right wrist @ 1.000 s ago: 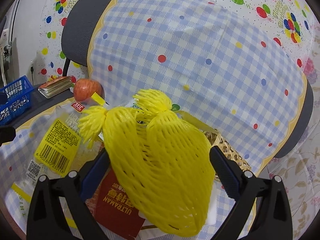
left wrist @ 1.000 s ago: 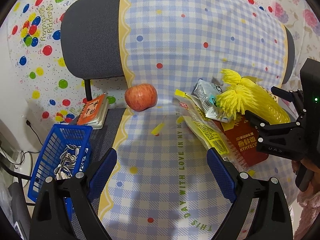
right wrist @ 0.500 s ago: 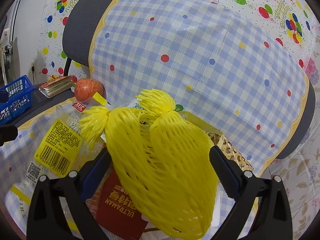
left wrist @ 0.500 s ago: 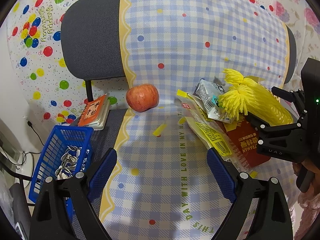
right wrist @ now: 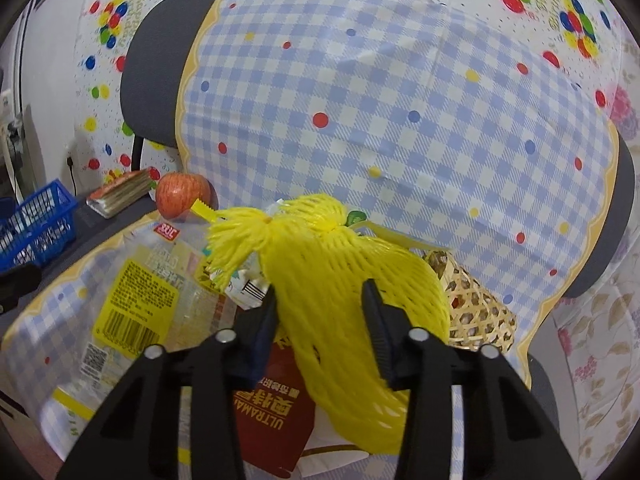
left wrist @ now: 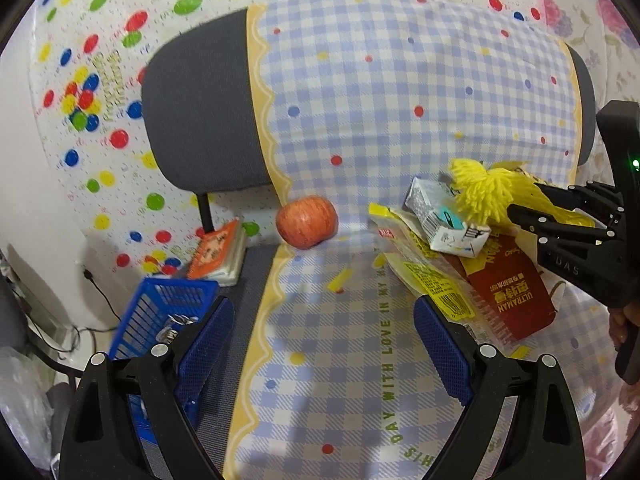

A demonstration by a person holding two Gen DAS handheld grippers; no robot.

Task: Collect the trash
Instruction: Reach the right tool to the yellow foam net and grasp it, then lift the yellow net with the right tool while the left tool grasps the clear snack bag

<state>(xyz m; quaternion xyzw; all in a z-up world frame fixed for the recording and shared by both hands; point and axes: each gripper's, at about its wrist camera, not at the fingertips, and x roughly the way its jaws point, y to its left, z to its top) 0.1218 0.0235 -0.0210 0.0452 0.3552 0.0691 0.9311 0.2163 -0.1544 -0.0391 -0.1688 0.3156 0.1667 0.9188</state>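
Observation:
A pile of trash lies on the checked cloth of a chair seat: yellow foam fruit nets (right wrist: pixel 340 272), a red ULTRAMAN packet (right wrist: pixel 276 420), a clear wrapper with a yellow barcode label (right wrist: pixel 136 308) and a small crushed carton (left wrist: pixel 444 220). My right gripper (right wrist: pixel 320 320) is shut on the yellow foam net, its pads pressing both sides. In the left wrist view it shows at the right edge (left wrist: pixel 560 224) holding the net (left wrist: pixel 488 192). My left gripper (left wrist: pixel 324 348) is open and empty above the seat, left of the pile.
A red apple (left wrist: pixel 307 221) sits at the seat back. A blue basket (left wrist: pixel 160 316) with seed shells and a notepad (left wrist: pixel 218 250) are at the seat's left. A woven bamboo basket (right wrist: pixel 472 304) lies behind the nets. The chair back (left wrist: pixel 200 120) rises behind.
My right gripper has closed on the yellow foam net; it was wide open before. The left gripper has drawn back and tilted up a little.

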